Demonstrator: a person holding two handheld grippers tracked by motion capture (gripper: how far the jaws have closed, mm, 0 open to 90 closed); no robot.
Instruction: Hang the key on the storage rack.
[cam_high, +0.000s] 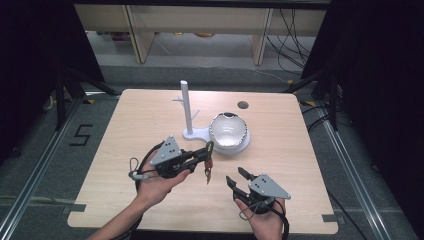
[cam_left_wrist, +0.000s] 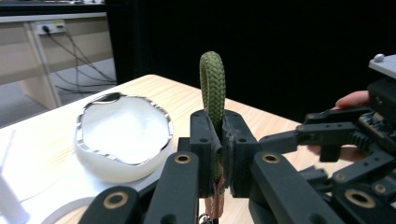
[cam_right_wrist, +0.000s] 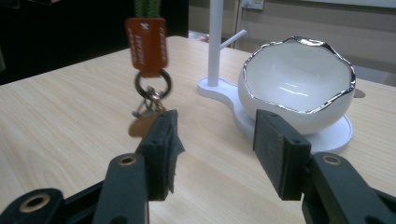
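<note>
Keychain (cam_high: 208, 161): it hangs in the air over the near middle of the table (cam_high: 125, 150), clamped by its green braided loop (cam_left_wrist: 212, 84) between the closed jaws of the left gripper (cam_high: 206, 151), with the loop's top standing up above the pads in the left gripper view. Below the pads the orange tag (cam_right_wrist: 146, 45), the ring (cam_right_wrist: 153, 85) and a small bunch of metal bits dangle free, clear of the tabletop. The right gripper (cam_high: 237, 177) sits just beside and nearer the person, its jaws apart with nothing between them; in the right gripper view the tag and ring hang just beyond its pads. Farther back stand the white stand (cam_high: 187, 107) with its short pegs and, touching its base, the white bowl (cam_high: 228, 131) with a silver rim. The step in hand looks like carrying the keychain toward the stand, with the handover to the left already settled. The next move likely calls for lifting the loop to peg height, keeping it open and upright, and sliding it over a peg before letting go. The swinging ring could knock the bowl or snag, so a slow approach seems wise.
</note>
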